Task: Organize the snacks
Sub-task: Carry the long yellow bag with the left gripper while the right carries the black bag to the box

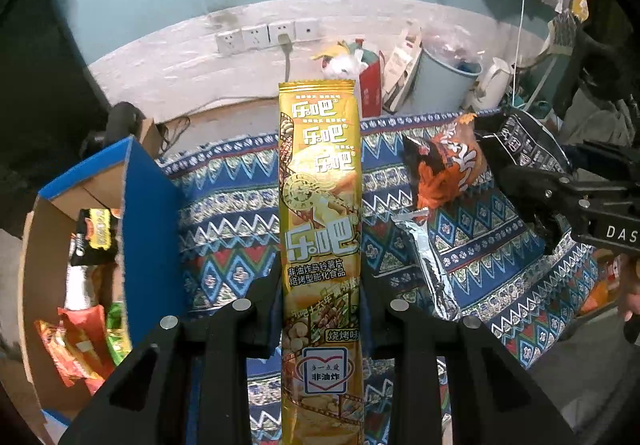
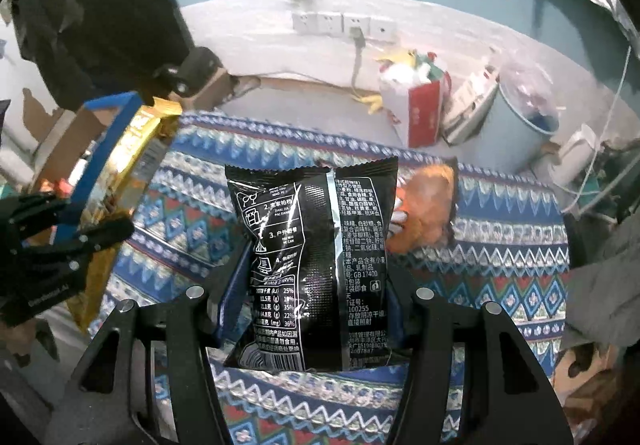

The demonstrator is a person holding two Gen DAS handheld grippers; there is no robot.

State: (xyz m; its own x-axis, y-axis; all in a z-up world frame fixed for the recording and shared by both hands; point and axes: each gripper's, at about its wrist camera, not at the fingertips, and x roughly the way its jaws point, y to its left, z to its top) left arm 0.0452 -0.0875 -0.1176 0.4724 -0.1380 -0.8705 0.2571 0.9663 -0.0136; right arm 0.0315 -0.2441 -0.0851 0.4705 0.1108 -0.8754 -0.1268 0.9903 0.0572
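Observation:
My left gripper (image 1: 322, 309) is shut on a long gold chip packet (image 1: 322, 205), which stands upright between the fingers above the patterned cloth (image 1: 224, 213). My right gripper (image 2: 316, 305) is shut on a black snack bag (image 2: 312, 245), printed back side facing the camera. An orange snack bag (image 2: 426, 213) lies on the cloth just behind the black one; it also shows as the orange bag (image 1: 444, 169) in the left wrist view. A silver-backed packet (image 1: 432, 265) lies on the cloth to the right of the gold packet. The right gripper with the black bag (image 1: 528, 149) appears at the right edge of the left view.
A blue-sided cardboard box (image 1: 132, 213) holding several snack packets stands at the cloth's left end. Behind the cloth, by the wall, are a red-and-white bag (image 2: 416, 105), a pale blue bin (image 2: 520, 125), a white kettle (image 1: 494, 81) and wall sockets (image 1: 268, 35). A hand (image 1: 632, 297) is at right.

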